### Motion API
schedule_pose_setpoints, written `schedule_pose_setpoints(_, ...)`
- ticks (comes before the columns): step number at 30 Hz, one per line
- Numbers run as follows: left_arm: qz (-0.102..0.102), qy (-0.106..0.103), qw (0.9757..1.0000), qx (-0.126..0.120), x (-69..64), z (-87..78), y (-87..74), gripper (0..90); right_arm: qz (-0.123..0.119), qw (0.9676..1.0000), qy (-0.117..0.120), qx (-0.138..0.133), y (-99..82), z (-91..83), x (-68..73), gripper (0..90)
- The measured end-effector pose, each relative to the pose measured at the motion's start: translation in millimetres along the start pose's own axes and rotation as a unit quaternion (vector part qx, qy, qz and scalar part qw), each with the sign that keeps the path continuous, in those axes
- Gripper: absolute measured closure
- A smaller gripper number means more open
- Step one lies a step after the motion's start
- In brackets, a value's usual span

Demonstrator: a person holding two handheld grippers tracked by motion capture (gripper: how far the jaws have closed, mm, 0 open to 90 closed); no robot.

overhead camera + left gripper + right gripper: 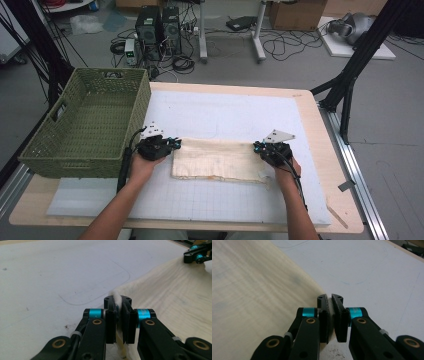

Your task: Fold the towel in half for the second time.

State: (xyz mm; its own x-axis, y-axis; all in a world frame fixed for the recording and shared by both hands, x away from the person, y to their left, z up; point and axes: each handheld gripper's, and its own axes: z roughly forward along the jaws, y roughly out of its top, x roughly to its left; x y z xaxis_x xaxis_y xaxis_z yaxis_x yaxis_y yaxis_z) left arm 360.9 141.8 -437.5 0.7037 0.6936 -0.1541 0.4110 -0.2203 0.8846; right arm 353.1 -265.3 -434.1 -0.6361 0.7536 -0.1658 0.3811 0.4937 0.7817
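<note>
Cloth [218,158] corners vanish inside both grippers' clamped jaws, left [121,305] and right [330,302]

A cream woven cloth [217,159], folded into a wide rectangle, is lying flat on the white mat [225,112], toward its near edge, frayed along its near hem.

The table [320,200] is seen from above and behind the person in the high view, which faces forward and down and takes in the floor beyond. The left gripper view is set low and close behind its own jaws, looking along the cloth [175,297] toward the other gripper [197,255]. The right gripper view is placed likewise, and the cloth [249,290] and white mat [374,272] are shared by all three.
</note>
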Motion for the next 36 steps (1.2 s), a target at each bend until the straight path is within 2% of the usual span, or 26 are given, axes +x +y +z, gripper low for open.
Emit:
schedule_pose_setpoints(2,-0.001,-0.001,1.0000,-0.003,-2.6,-2.2,0.3,82.8,-0.004,0.9999,-0.002,-0.011,-2.3,-4.8,2.4,84.7)
schedule_pose_setpoints(4,0.008,-0.003,1.0000,-0.002,-4.5,-4.4,0.7,82.5,-0.005,0.9997,-0.001,-0.022,-5.8,-10.2,5.1,84.8)
schedule_pose_setpoints(16,0.020,-0.013,0.9997,-0.006,-11.2,-19.0,-0.4,81.1,-0.036,0.9983,0.010,-0.045,-11.3,-30.1,19.1,84.2)
schedule_pose_setpoints(22,0.031,-0.018,0.9994,-0.002,-17.5,-27.3,-9.3,79.0,-0.032,0.9982,0.016,-0.048,-17.7,-39.4,24.9,83.1)
schedule_pose_setpoints(36,0.029,-0.024,0.9993,0.007,-23.9,-35.9,-23.5,81.4,-0.020,0.9979,0.028,-0.055,-27.5,-50.4,34.3,82.8)
